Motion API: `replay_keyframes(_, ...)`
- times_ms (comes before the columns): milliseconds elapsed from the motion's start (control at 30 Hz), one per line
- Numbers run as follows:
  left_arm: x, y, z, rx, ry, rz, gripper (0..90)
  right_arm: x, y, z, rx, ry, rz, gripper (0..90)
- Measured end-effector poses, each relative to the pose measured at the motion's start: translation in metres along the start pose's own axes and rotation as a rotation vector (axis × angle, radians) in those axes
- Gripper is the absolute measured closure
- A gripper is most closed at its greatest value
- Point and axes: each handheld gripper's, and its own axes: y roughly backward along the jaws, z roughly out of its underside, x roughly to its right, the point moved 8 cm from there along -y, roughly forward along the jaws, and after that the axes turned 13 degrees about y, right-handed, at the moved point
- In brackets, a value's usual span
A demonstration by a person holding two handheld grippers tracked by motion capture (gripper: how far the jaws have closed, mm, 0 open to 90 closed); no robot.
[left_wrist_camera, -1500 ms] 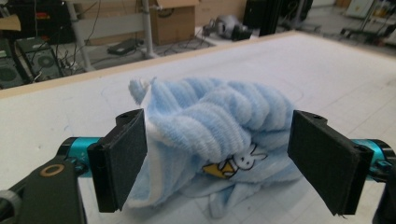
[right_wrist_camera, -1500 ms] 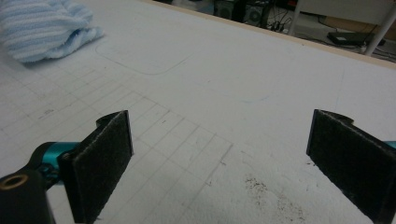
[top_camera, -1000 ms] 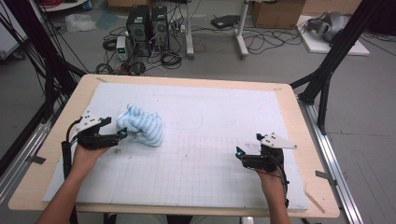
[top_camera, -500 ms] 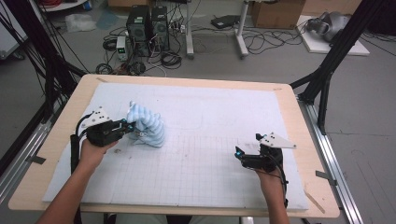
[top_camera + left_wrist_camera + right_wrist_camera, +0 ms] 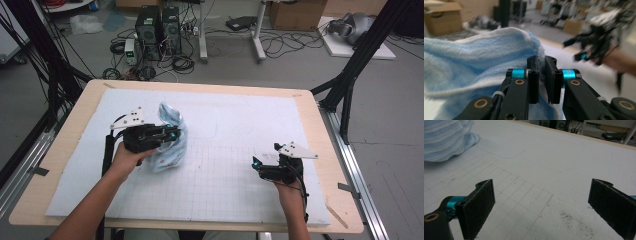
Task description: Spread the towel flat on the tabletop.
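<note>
One blue-and-white striped towel (image 5: 169, 137) hangs bunched from the left gripper (image 5: 170, 134), whose jaws are clamped on a thin fold of its hemmed edge, seen close up in the left gripper view (image 5: 540, 65). Most of the cloth droops below and to the far side of that gripper, its lower folds resting on the white gridded tabletop (image 5: 235, 125). The right gripper (image 5: 256, 164) sits low over the tabletop well apart from the towel, its jaws spread wide with nothing between them; from its own view the cloth (image 5: 446, 140) lies ahead and off to the left.

Judging by the plush pile and the way it slumps, the towel looks light, soft and wholly limp: it will sag, swing and fold on itself wherever it is not held, and it is unlikely to slip from felt-lined pads or to suffer damage. A hem or corner seems the best place to pinch, since the stitched edge gives a firm ridge. A second grip on another free corner would probably be needed to spread it flat.
</note>
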Motion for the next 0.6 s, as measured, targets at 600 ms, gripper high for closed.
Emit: replay_keyframes(600,-0.060,0.067,0.040,-0.061,0.049,-0.321,81.9,-0.030,-0.028,-0.007,-0.043,0.000,-0.070,6.2)
